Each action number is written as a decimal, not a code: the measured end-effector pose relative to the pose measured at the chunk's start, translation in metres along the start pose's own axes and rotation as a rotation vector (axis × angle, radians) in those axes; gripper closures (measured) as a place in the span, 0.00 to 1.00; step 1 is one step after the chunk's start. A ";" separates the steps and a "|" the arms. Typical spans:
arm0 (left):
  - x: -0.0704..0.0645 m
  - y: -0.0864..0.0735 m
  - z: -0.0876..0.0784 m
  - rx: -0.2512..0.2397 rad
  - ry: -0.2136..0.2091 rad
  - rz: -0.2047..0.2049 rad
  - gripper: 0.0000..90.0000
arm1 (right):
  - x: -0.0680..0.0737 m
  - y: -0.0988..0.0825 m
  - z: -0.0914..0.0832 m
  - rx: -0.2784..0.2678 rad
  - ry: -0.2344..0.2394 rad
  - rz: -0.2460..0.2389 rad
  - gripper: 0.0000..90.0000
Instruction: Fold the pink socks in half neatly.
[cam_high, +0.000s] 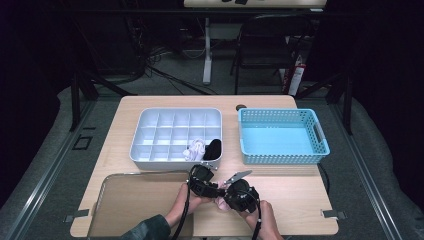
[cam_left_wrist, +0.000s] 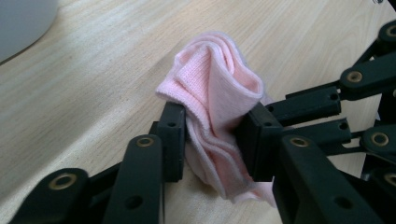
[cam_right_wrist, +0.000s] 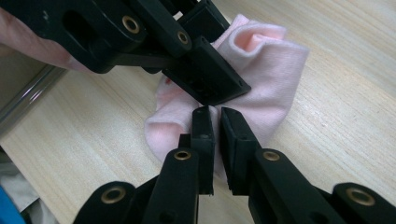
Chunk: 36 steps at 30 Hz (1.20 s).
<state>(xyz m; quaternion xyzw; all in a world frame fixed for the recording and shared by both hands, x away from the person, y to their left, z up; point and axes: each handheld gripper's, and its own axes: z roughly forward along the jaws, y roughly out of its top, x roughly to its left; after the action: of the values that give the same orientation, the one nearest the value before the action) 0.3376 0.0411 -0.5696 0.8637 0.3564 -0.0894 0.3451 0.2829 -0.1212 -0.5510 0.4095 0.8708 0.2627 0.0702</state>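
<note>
A light wooden tabletop (cam_high: 295, 192) carries a white divided tray (cam_high: 175, 135) at its middle, with a white bundle (cam_high: 195, 149) and a black bundle (cam_high: 212, 148) lying in neighbouring compartments of the tray's near row. Just to the right of that tray stands a light blue perforated basket (cam_high: 283, 136), and at the near left edge lies a flat tray with a metal rim (cam_high: 135, 200). Beyond the tabletop, on the grey floor, a dark folding chair (cam_high: 265, 42) stands beside the white leg of another table (cam_high: 206, 50).
</note>
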 end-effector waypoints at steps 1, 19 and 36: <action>0.000 0.000 0.000 -0.005 -0.002 0.003 0.77 | -0.002 0.000 0.000 -0.002 0.028 0.014 0.93; 0.000 -0.001 -0.006 -0.024 -0.012 0.061 0.81 | -0.059 -0.015 -0.027 -0.060 -0.064 0.072 0.32; -0.010 -0.001 -0.029 -0.093 0.098 0.157 0.81 | -0.092 -0.026 -0.029 -0.051 -0.097 0.148 0.00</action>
<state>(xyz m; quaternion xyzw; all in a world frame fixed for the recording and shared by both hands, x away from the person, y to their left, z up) 0.3271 0.0555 -0.5443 0.8753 0.3077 -0.0029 0.3731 0.3158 -0.2153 -0.5480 0.4830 0.8268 0.2691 0.1030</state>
